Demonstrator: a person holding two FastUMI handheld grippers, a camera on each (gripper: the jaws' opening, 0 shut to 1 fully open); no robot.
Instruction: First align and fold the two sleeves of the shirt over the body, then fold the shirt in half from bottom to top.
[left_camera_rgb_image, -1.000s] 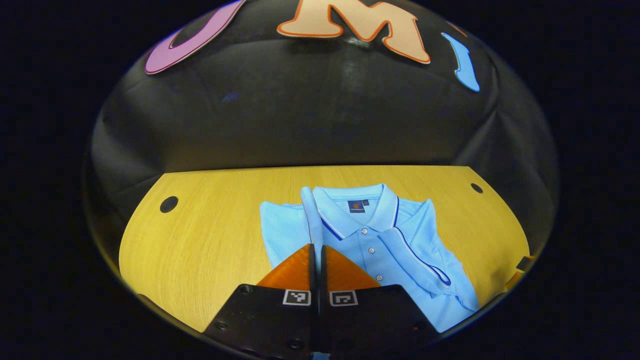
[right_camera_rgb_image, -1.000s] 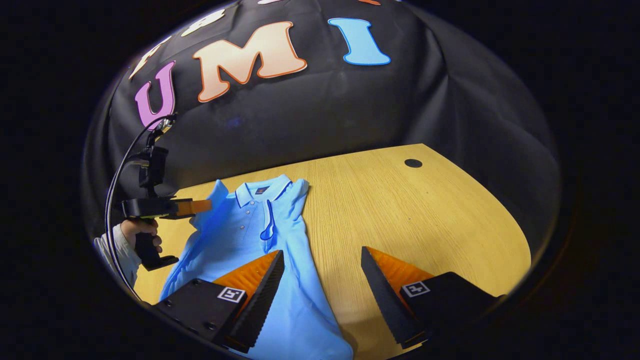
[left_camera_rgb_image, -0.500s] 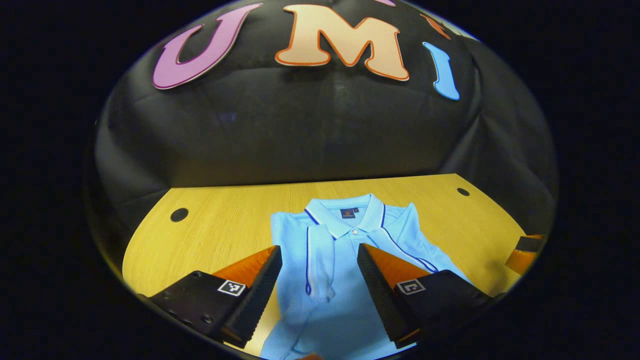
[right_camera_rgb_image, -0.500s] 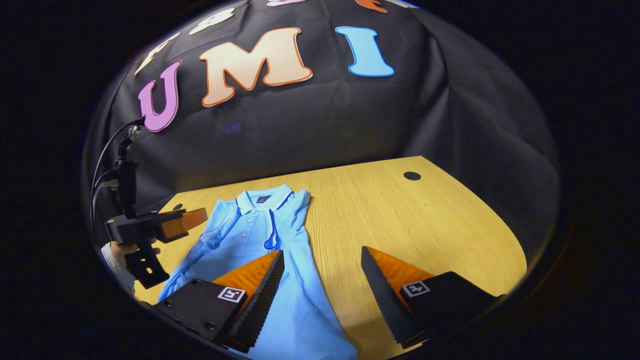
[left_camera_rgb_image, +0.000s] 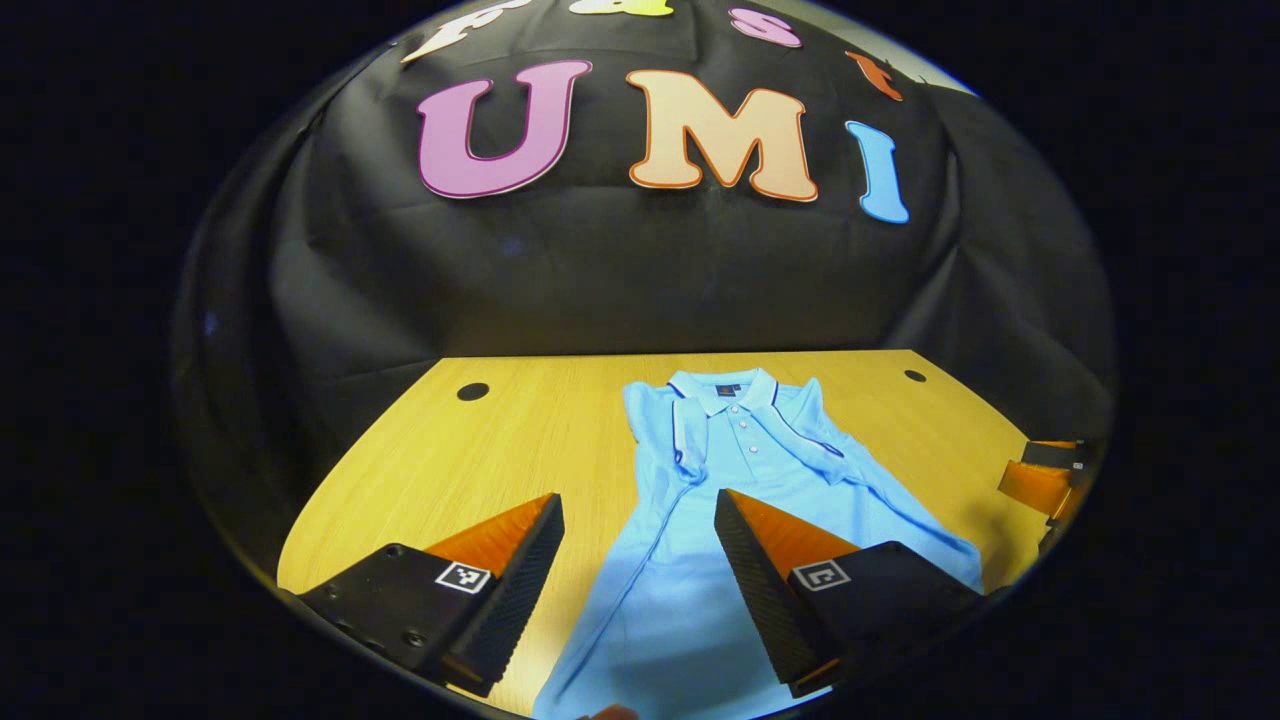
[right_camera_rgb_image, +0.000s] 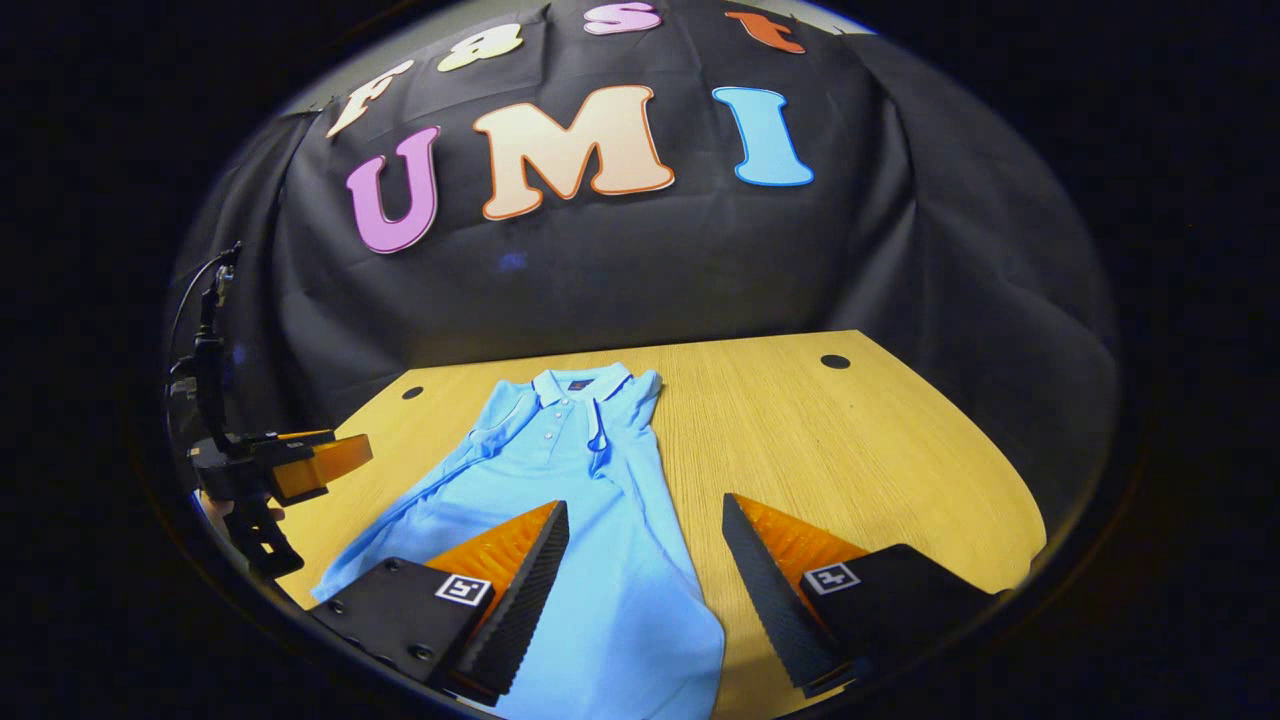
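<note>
A light blue polo shirt (left_camera_rgb_image: 740, 480) lies flat on the wooden table (left_camera_rgb_image: 470, 460), collar at the far end. Both sleeves rest folded inward over the body: one sleeve (left_camera_rgb_image: 682, 440) left of the buttons, the other sleeve (left_camera_rgb_image: 825, 450) to their right. My left gripper (left_camera_rgb_image: 637, 500) hovers open above the shirt's lower left part, holding nothing. In the right gripper view the shirt (right_camera_rgb_image: 570, 480) runs toward me, and my right gripper (right_camera_rgb_image: 645, 505) is open over its right edge near the hem. The left gripper (right_camera_rgb_image: 305, 465) hangs at the far left there.
The table (right_camera_rgb_image: 870, 460) has bare wood on both sides of the shirt. Small round holes (left_camera_rgb_image: 472, 391) (right_camera_rgb_image: 835, 361) sit near its far corners. The right gripper (left_camera_rgb_image: 1035, 482) shows at the right edge of the left gripper view. The booth wall rises behind the table.
My left gripper, shut on the left sleeve a second ago, has opened and left it lying over the body. Both grippers have drawn back toward the shirt's hem end.
</note>
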